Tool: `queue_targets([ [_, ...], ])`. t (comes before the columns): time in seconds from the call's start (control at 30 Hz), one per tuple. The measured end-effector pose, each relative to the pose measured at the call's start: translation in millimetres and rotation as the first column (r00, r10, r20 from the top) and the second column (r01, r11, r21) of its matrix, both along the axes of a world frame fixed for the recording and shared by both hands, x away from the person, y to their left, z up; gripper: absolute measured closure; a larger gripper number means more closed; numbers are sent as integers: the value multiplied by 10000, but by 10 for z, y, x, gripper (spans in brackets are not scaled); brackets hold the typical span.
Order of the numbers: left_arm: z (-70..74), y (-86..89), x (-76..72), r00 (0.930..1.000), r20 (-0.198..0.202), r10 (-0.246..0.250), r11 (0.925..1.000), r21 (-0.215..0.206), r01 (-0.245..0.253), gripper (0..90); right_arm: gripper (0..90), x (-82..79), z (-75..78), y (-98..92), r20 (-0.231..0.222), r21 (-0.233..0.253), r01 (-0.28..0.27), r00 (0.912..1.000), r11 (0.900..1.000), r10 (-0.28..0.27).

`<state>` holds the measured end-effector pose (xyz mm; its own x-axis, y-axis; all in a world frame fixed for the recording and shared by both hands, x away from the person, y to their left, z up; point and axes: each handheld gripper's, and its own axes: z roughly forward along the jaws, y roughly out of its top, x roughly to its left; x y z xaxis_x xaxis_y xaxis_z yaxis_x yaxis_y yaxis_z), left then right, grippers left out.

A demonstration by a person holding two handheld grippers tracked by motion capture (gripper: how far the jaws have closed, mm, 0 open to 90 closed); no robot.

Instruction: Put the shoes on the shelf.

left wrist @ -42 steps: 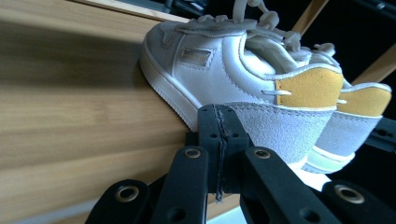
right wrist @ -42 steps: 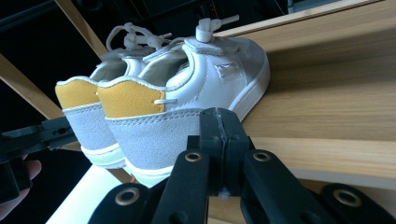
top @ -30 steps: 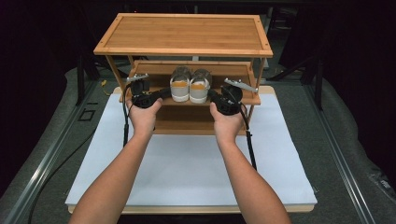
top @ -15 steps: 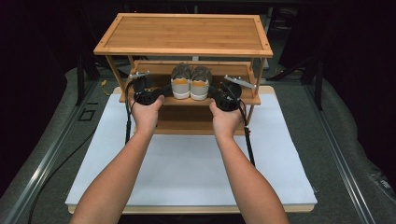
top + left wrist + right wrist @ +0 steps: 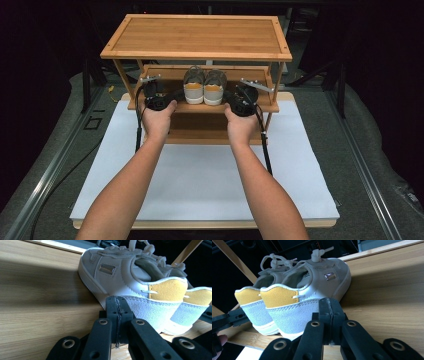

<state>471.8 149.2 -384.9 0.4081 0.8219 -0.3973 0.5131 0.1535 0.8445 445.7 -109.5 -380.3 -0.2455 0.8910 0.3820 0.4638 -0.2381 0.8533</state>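
A pair of pale grey sneakers with yellow heel tabs [image 5: 204, 88] stands heels toward me on the middle shelf of a bamboo rack [image 5: 252, 106]. My left gripper [image 5: 176, 96] lies on that shelf just left of the pair. Its jaws are shut, and its tip [image 5: 116, 302] rests against the outer side of the left shoe [image 5: 150, 307] near the heel. My right gripper [image 5: 229, 97] mirrors it on the right side. It is also shut, with its tip [image 5: 329, 303] against the right shoe [image 5: 294, 312]. Neither holds anything.
The rack's top shelf [image 5: 197, 36] overhangs the shoes and both grippers. A lower shelf [image 5: 200, 131] sits under my hands. The rack stands at the far end of a white board [image 5: 200, 185] on the table. Cables trail back from both grippers.
Both hands have moved a little forward, bringing the grippers onto the middle shelf on either side of the shoes. The shoes stand about where they were.
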Motion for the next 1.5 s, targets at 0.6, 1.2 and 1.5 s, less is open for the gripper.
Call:
queue_targets([
  [0.6,23,-25,70,9998,-188,18,9998,209,-14,897,900,110,-34,-4,-13,297,194,9998,9994,-194],
  [1.2,60,61,-78,9995,182,-267,9995,-183,270,888,868,23,-18,-97,244,412,-6,9997,9992,-4],
  [1.5,122,95,-238,9979,382,-523,9986,-3,523,890,866,-135,38,-152,500,233,-189,9986,9995,178],
])
